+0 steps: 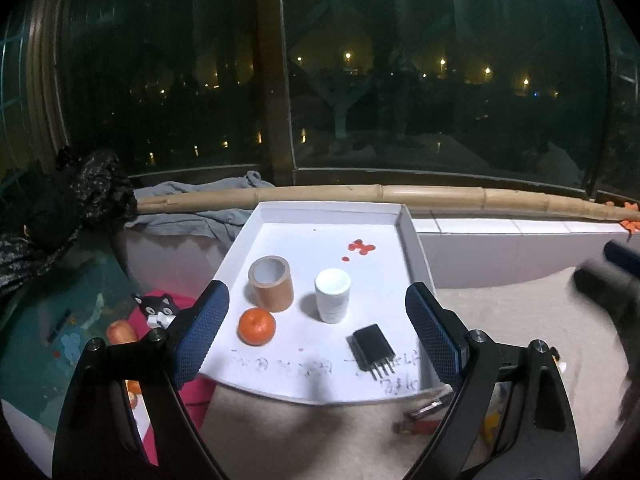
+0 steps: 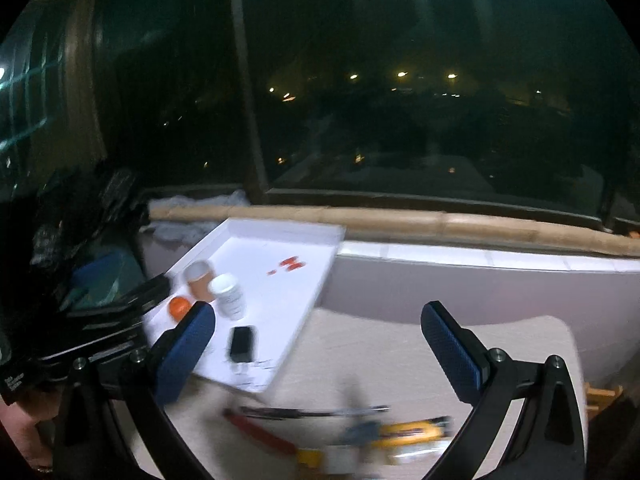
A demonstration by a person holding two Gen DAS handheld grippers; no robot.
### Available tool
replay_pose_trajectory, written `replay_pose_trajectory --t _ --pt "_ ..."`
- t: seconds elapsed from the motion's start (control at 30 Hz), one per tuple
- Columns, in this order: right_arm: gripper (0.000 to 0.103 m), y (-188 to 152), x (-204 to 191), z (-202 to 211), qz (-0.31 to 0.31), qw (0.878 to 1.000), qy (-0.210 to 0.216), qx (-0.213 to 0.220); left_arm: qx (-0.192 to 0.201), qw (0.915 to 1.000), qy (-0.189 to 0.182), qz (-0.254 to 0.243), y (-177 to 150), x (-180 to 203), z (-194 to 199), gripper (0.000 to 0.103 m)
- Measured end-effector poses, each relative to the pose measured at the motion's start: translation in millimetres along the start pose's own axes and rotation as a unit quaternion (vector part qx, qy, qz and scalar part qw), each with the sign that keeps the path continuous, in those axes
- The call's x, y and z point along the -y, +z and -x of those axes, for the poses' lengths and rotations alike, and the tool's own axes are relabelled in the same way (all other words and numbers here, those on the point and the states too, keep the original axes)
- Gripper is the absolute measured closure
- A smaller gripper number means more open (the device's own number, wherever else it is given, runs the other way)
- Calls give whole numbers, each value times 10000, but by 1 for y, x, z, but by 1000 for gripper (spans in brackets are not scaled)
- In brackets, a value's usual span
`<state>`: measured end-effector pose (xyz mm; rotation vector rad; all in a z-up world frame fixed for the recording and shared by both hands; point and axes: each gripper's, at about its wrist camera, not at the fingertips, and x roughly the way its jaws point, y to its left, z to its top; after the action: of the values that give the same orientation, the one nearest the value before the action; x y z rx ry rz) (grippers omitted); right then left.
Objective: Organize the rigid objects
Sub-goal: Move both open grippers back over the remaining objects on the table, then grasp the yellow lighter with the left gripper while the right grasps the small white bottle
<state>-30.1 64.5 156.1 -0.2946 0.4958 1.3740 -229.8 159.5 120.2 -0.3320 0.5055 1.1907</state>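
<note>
On beige tabletop (image 1: 500, 320): white tray (image 1: 412, 240) (dark window (image 1: 400, 60) behind); both hand-held grippers released.

My right gripper (image 1: 612, 276) shows in the left view only as a dark smear at the frame's edge. The tools (image 2: 360, 436) on the mat are motion-blurred past telling, as is the tray's (image 2: 320, 280) writing (image 1: 320, 366). My left finger (image 2: 188, 354) hides part of the orange (image 2: 178, 306).
</note>
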Motion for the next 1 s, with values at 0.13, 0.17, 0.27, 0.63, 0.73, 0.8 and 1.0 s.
replay_pose_trajectory --t 0.13,0.17,0.27,0.63,0.73,0.8,1.0 --pt "0 1 57 20 -477 9985 -225 126 -51 9993 -345 101 -16 4 9 12" --pt "0 -1 69 24 -566 9980 -255 126 -111 9988 -464 109 -23 7 11 12" --pt "0 -15 95 31 -707 9969 -352 41 -300 9955 -892 66 -41 23 13 12" --pt "25 -85 129 7 -669 9926 -21 -1009 -1558 9767 -1311 -672 -112 108 -10 12" --pt "25 -94 116 -7 -447 9913 165 -1225 -1594 9746 -1329 -841 -113 125 -12 12" --pt "25 -97 109 -14 -353 9902 266 -1327 -1583 9733 -1316 -1013 -113 138 -12 12" --pt "25 -105 91 -32 -55 9861 501 -1584 -1709 9722 -1136 -1125 -117 149 -21 12"
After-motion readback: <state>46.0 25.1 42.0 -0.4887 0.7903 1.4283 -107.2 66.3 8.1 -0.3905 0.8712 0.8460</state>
